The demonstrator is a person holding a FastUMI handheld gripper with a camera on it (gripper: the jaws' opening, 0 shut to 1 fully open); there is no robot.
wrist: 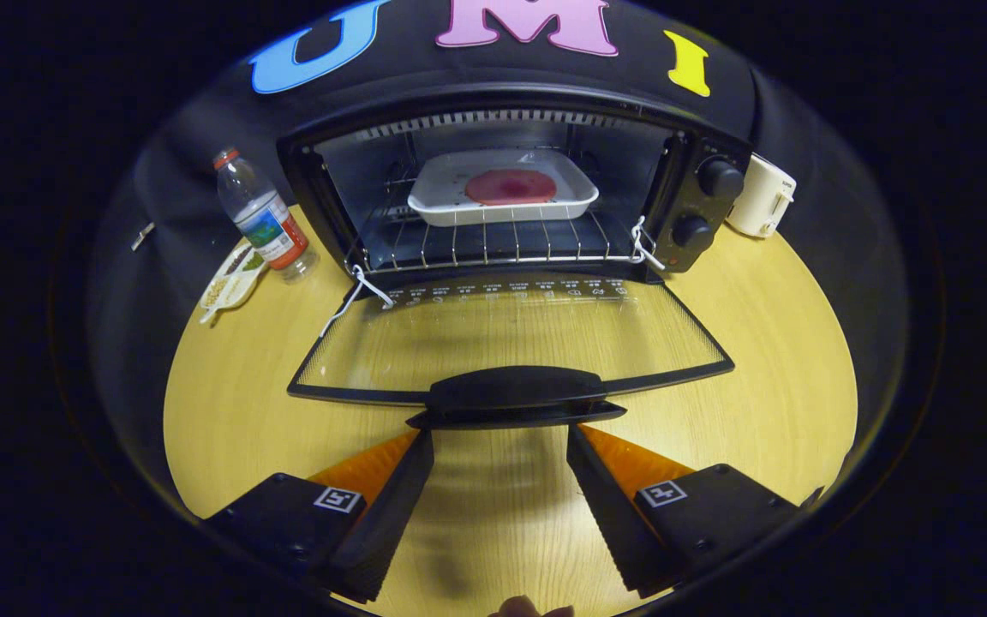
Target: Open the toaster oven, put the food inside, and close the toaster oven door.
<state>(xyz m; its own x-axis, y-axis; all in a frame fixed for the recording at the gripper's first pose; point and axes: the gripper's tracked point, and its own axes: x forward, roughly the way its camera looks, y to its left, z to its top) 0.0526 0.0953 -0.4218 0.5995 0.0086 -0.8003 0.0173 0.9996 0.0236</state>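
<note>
Gripper view: tool [500,433] spread wide just before the lowered oven door's handle [515,387], holding nothing

Black toaster oven [511,184] on wooden table, glass door [511,343] dropped flat; white food tray [502,197] on rack

A staged recording booth is posing as a kitchen: black cloth wall [194,154] is enclosing a pale wooden worktop [759,343] beyond the hand-held gripper [500,441], whose fingers are gaping, empty.

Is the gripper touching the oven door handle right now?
Cannot tell. In the gripper view the open gripper has its fingertips right under the handle; no clear gap or contact.
</note>
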